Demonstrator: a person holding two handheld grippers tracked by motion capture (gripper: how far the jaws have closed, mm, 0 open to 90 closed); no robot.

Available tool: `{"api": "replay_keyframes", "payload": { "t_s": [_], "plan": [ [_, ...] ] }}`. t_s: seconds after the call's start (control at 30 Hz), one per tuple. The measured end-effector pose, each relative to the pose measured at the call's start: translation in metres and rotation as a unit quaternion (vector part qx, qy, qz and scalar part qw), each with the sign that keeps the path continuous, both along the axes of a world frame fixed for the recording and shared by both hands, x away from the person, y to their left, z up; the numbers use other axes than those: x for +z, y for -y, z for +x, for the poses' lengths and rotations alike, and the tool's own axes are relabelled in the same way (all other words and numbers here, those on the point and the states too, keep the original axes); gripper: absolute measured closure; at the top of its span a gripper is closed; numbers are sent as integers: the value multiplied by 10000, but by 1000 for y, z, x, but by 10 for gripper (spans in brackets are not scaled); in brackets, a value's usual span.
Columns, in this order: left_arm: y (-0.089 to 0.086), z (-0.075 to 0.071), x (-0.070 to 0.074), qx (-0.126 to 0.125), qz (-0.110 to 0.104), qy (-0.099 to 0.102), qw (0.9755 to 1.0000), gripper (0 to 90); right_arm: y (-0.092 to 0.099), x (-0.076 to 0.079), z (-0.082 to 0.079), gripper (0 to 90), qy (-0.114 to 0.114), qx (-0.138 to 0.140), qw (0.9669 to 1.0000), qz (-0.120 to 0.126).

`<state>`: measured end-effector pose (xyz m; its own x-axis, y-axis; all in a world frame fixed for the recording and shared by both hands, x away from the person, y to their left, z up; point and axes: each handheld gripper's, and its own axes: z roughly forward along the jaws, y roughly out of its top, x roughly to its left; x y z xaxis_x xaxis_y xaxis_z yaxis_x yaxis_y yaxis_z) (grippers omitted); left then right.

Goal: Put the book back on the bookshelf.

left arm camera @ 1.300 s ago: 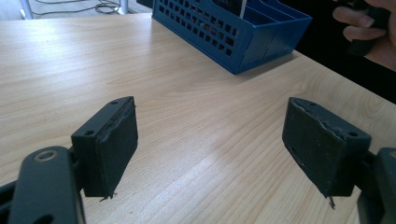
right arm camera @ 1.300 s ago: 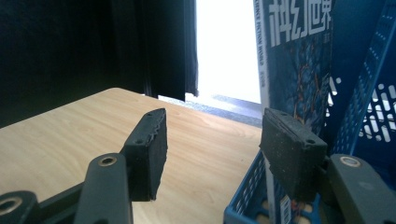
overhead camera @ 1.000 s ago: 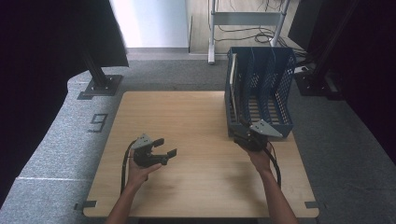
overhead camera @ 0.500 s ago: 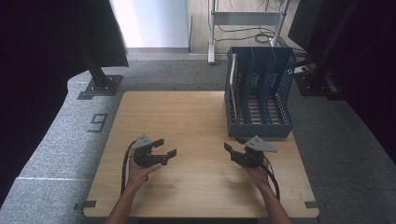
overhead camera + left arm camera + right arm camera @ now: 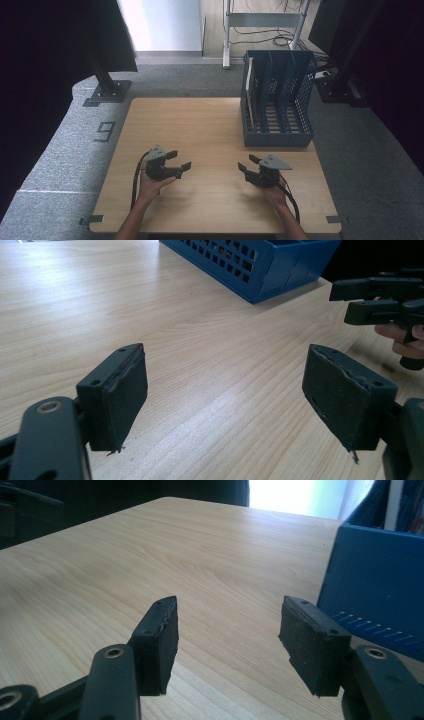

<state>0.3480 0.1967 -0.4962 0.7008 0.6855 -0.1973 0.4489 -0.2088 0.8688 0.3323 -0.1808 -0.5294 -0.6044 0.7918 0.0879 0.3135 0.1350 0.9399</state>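
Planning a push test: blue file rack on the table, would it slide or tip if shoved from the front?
The file rack is probably stiff, light plastic: perforated walls, mostly empty. Its flat base on the smooth wooden table suggests it would slide. Pushed high on the tall back, it might tip.

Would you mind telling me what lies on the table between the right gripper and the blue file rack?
Nothing: in the high view, only bare wooden table separates the right gripper from the blue file rack, and its open jaws hold nothing.
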Motion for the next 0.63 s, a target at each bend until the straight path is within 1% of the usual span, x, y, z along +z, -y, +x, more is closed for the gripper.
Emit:
{"api": "replay_keyframes", "payload": {
  "t_s": [0.17, 0.5, 0.63],
  "plan": [
    [0, 1, -1, 7, 8, -10, 10000, 186, 2, -3, 1, 397, -55, -44, 10000, 11],
    [-1, 0, 1, 11, 6, 14, 10000, 186, 4, -2, 2, 392, -57, -60, 10000, 46],
    [-1, 0, 0, 8, 20, 2, 10000, 186, 6, -3, 3, 387, -129, -80, 9999, 45]
  ]
}}
